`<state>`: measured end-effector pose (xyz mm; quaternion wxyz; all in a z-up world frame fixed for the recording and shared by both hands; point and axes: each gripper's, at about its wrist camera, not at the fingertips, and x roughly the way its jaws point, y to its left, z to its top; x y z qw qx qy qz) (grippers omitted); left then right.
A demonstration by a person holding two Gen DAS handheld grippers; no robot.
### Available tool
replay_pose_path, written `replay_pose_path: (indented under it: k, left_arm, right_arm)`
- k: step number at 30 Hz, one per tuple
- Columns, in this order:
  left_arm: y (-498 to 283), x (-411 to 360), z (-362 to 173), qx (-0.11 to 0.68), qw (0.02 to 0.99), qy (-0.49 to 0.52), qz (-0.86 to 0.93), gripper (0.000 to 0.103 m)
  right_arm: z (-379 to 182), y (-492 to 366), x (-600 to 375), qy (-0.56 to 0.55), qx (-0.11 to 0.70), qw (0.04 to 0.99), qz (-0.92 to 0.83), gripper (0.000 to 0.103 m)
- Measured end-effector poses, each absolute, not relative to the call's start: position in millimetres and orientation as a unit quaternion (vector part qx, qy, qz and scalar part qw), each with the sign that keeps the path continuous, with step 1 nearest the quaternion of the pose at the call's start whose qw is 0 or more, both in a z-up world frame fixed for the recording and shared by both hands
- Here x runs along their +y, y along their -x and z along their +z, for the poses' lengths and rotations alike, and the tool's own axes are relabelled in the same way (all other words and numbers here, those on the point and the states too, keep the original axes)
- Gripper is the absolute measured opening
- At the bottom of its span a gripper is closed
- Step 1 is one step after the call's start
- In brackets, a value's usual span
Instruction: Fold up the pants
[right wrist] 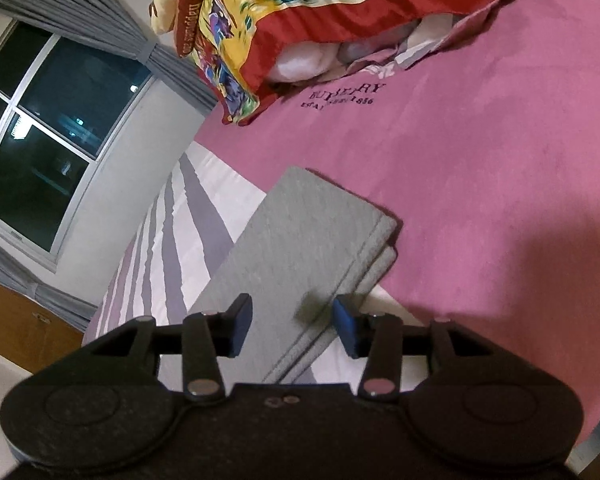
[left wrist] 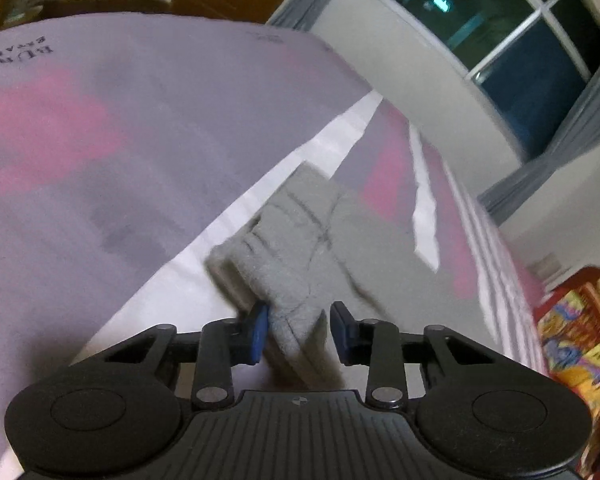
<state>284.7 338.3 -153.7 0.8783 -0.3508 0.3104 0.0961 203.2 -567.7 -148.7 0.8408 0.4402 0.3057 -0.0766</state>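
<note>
Grey pants (left wrist: 296, 240) lie folded on the bed, bunched and creased at the end seen in the left wrist view. My left gripper (left wrist: 298, 332) has a thick folded edge of the pants between its blue pads, and the pads (left wrist: 258, 332) sit against the cloth. In the right wrist view the pants (right wrist: 300, 240) form a flat, neat rectangle of stacked layers. Over their near end my right gripper (right wrist: 294, 330) hovers open, its pads standing apart on either side above the cloth and gripping nothing.
The bed is covered by a pink sheet (right wrist: 480, 160) with a purple and white striped border (right wrist: 172, 240). A red and yellow patterned quilt (right wrist: 300, 20) is heaped at the far end. A window (right wrist: 40, 128) with grey curtains lies beyond the bed's edge.
</note>
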Motion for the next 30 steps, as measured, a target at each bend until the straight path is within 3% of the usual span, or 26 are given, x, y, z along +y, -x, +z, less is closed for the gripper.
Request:
replay_pose_path:
  k: [4, 7, 9, 10, 12, 16, 26, 30]
  left_arm:
    - [-297.6, 326.6, -149.4, 0.295, 0.892, 0.336, 0.071, 0.034]
    - [-315.7, 330.5, -167.9, 0.343, 0.87, 0.344, 0.08, 0.034]
    - [-322.7, 331.9, -167.4, 0.343, 0.874, 0.334, 0.082, 0.019]
    - [-322.2, 333.6, -155.9, 0.313, 0.888, 0.329, 0.072, 0.017]
    - [-317.0, 334.5, -135.1, 0.264, 0.908, 0.317, 0.069, 0.017]
    - [-339.8, 331.6, -161.4, 0.365, 0.887, 0.269, 0.087, 0.017]
    - [-331.7, 338.4, -172.1, 0.354, 0.886, 0.288, 0.079, 0.018]
    - [-330.2, 340.6, -169.2, 0.358, 0.886, 0.283, 0.078, 0.018]
  right_arm:
    - [-148.6, -202.5, -569.5, -0.433, 0.308, 0.843, -0.081, 0.049]
    - [-151.8, -204.5, -570.0, -0.435, 0.312, 0.841, -0.082, 0.049]
    - [-152.0, -204.9, -569.9, -0.441, 0.311, 0.838, -0.081, 0.049]
    - [-151.0, -204.3, -570.1, -0.443, 0.309, 0.838, -0.08, 0.049]
    - [-145.6, -201.8, -571.5, -0.439, 0.299, 0.844, -0.079, 0.049]
    - [-142.5, -197.9, -582.4, -0.441, 0.291, 0.845, -0.085, 0.049]
    - [-156.5, -191.1, -604.6, -0.488, 0.272, 0.823, -0.103, 0.046]
    - [-160.8, -199.9, -602.2, -0.489, 0.276, 0.822, -0.099, 0.038]
